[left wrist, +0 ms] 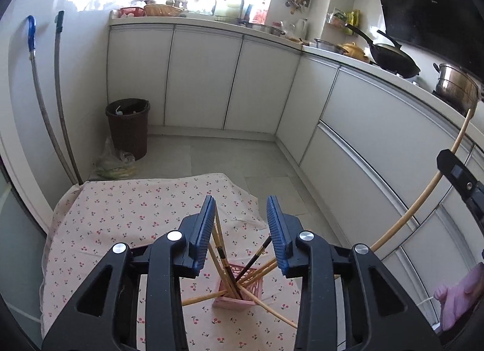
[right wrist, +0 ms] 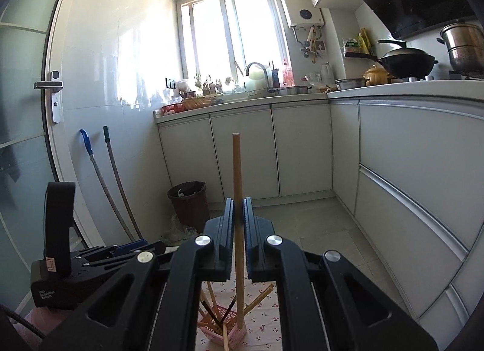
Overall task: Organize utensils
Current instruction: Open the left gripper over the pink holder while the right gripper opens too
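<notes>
A small pink lattice basket (left wrist: 239, 290) stands on a table with a cherry-print cloth (left wrist: 127, 209) and holds several wooden and dark chopsticks (left wrist: 224, 263) fanned outward. My left gripper (left wrist: 242, 224) is open and empty, hovering above the basket. My right gripper (right wrist: 238, 218) is shut on a long wooden chopstick (right wrist: 237, 187), held upright with its lower end in the basket (right wrist: 224, 326). That chopstick also shows in the left wrist view (left wrist: 423, 196), with the right gripper's finger at the right edge.
White kitchen cabinets (left wrist: 363, 127) line the back and right. A brown bin (left wrist: 128, 127) stands in the far corner with a plastic bag beside it. Two mop handles (left wrist: 57, 103) lean on the left wall. Pots and a wok (left wrist: 393, 57) sit on the counter.
</notes>
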`<state>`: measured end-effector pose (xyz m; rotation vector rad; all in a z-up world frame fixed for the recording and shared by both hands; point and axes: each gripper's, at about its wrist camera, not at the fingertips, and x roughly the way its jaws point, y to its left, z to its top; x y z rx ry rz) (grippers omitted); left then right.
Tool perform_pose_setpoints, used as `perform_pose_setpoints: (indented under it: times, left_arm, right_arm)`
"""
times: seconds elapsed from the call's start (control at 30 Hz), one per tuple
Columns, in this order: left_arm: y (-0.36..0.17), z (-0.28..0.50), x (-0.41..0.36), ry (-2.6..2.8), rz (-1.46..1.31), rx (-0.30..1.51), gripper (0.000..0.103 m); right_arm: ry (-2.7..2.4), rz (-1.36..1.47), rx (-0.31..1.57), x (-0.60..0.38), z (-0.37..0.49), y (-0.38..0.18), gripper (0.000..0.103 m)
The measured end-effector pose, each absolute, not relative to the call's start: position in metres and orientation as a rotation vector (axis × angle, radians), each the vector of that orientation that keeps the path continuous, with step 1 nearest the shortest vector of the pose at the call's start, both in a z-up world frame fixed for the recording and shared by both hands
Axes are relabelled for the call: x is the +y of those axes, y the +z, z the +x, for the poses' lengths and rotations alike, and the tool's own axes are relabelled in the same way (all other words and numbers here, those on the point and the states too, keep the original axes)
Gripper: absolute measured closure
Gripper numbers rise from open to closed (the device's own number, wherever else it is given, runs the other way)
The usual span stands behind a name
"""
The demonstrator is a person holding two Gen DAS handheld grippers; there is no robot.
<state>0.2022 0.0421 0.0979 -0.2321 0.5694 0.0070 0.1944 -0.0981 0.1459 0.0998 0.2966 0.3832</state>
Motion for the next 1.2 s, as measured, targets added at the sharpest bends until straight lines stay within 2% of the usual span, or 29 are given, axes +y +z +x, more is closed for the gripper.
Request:
perform_pose_setpoints:
  times: [0.37, 0.67, 0.7, 0.8, 0.9, 0.97, 1.0, 1.03, 1.07, 1.1, 1.17, 1.2]
  left_arm:
    - [0.094, 0.194, 0.066, 0.022, -0.28, 0.575, 0.061]
    - [0.066, 0.195, 0.081, 0.026, -0.298, 0.612, 0.061]
    - [0.063, 0.193, 0.084, 0.026, -0.305, 0.613, 0.061]
    - [0.062, 0.184, 0.092, 0.028, -0.326, 0.59, 0.058]
    - [0.07, 0.172, 0.092, 0.029, -0.306, 0.543, 0.054]
    - [0.077, 0.161, 0.087, 0.018, -0.302, 0.505, 0.047]
    - [0.079, 0.155, 0.083, 0.019, -0.294, 0.489, 0.038]
    - [0.081, 0.15, 0.078, 0.017, -0.281, 0.477, 0.03]
    - [0.082, 0.145, 0.071, 0.022, -0.256, 0.469, 0.028]
    - [0.082, 0.141, 0.065, 0.04, -0.228, 0.461, 0.024]
    - [0.082, 0.129, 0.05, 0.098, -0.159, 0.429, 0.009]
    - [0.081, 0.123, 0.044, 0.121, -0.126, 0.405, 0.007]
  right_arm:
    - [0.394, 0.114, 0.345, -0.068, 0.209, 0.125, 0.097]
    - [0.323, 0.135, 0.38, -0.042, 0.228, 0.067, 0.096]
    - [0.311, 0.129, 0.382, -0.038, 0.228, 0.06, 0.094]
    - [0.333, 0.148, 0.386, -0.032, 0.219, 0.047, 0.063]
    - [0.324, 0.126, 0.365, -0.03, 0.195, 0.055, 0.062]
    - [0.292, 0.107, 0.38, -0.034, 0.184, 0.065, 0.061]
    - [0.266, 0.098, 0.394, -0.036, 0.181, 0.067, 0.06]
    - [0.241, 0.088, 0.412, -0.039, 0.178, 0.069, 0.056]
    - [0.224, 0.085, 0.428, -0.043, 0.175, 0.069, 0.053]
    - [0.203, 0.085, 0.444, -0.048, 0.171, 0.067, 0.045]
    - [0.152, 0.077, 0.464, -0.056, 0.161, 0.061, 0.034]
    - [0.138, 0.076, 0.464, -0.061, 0.156, 0.058, 0.028]
